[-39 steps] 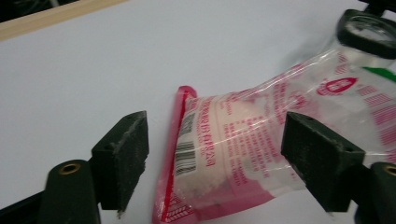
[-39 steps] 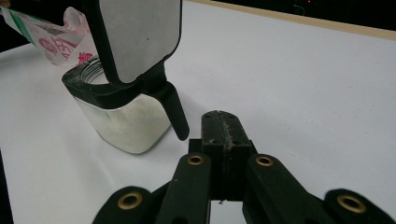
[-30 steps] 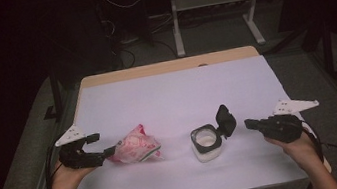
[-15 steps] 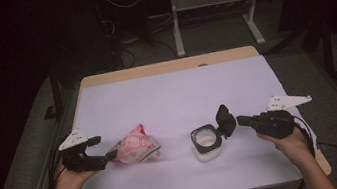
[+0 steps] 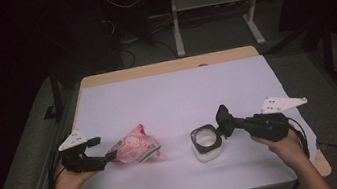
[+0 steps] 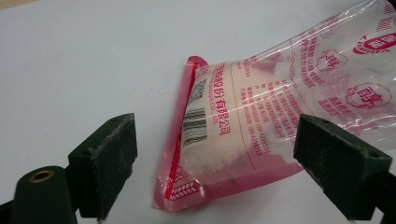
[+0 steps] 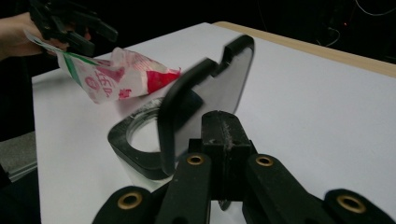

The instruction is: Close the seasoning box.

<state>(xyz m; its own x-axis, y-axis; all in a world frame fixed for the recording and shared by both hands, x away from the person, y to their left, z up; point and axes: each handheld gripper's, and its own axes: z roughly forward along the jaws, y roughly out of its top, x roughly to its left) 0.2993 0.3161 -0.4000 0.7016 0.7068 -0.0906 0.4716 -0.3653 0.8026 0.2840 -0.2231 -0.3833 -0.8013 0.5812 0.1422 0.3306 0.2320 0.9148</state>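
Two grippers busy | left gripper [image 5: 106,157] spread wide around pink bag [image 5: 135,147], lower left | right gripper [image 5: 228,126] clenched on jar lid [image 7: 205,100], jar [image 5: 207,144] lower centre | next: grasp bag's end, probably tip it jarward

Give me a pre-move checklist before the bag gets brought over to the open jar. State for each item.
1. Jar lid flipped open: ok, it stands up behind the jar mouth.
2. Right gripper steadying the lid: ok, its jaws are shut on the lid's edge.
3. Left gripper holding the bag: not ok, jaws stand wide apart around the bag's sealed end, not touching it.
4. Bag opened for pouring: cannot tell.
5. Path between bag and jar on the white table cover: ok, bare.
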